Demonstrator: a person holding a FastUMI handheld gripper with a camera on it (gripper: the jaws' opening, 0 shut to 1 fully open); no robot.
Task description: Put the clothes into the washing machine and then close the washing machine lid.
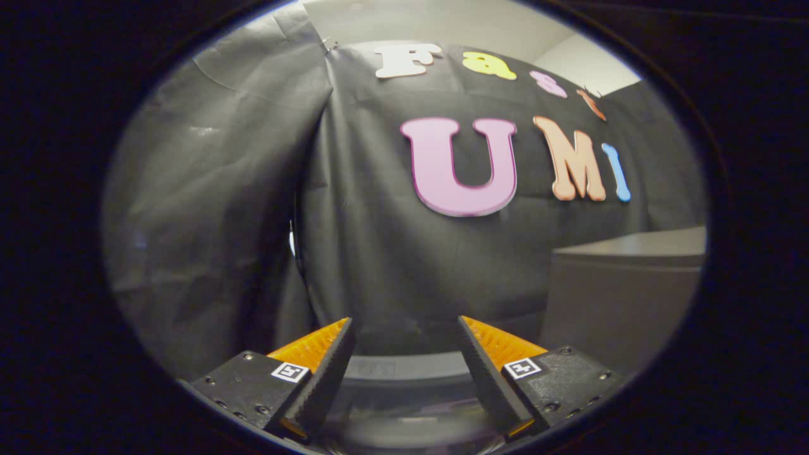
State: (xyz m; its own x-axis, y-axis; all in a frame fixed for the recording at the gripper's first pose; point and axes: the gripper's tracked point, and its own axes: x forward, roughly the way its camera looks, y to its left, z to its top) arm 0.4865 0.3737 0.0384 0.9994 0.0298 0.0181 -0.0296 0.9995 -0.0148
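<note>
While the tool [404,335] is spread wide and holds nothing, a rounded grey rim, likely the washing machine [404,366], sits low between its fingers; a grey cabinet [626,297] stands off right.

A grey cabinet [622,297] stands against the booth's black cloth wall (beyond the fingers, off to the right); its flat top carries nothing that can be made out.
</note>
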